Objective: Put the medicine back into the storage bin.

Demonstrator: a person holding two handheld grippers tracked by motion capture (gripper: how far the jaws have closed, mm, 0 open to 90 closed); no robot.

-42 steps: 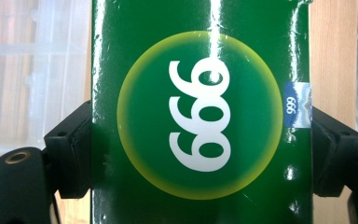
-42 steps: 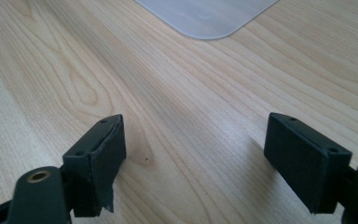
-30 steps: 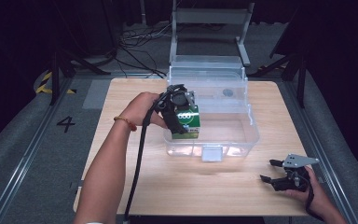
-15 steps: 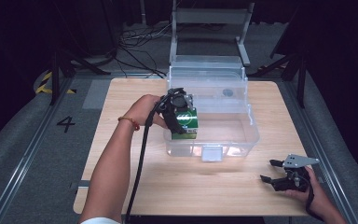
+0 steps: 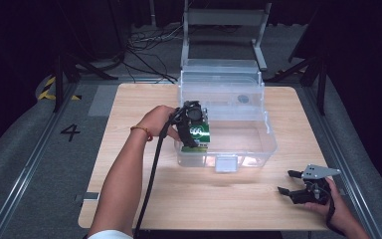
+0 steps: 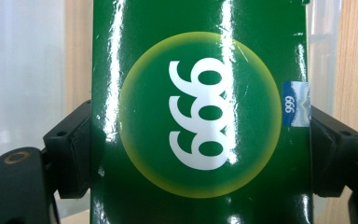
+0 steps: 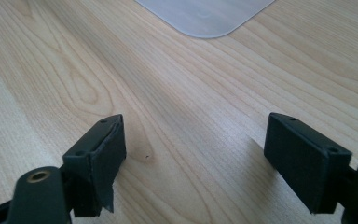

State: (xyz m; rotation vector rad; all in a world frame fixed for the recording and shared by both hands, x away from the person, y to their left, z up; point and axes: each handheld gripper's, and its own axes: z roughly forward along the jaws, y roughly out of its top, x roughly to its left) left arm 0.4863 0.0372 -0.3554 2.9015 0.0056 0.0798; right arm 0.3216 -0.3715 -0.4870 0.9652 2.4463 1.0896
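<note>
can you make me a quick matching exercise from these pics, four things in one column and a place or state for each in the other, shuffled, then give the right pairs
Things
1. left claw
2. right claw
3. green box
4. clear bin

Places or states
A. stands on the wooden table with its lid swung back
B. open, nothing between its jaws, low over the table's near right part
C. marked 999 in white on a yellow circle
D. shut on a box, at the bin's near left corner

Right pairs: 1-D, 2-B, 3-C, 4-A
</note>
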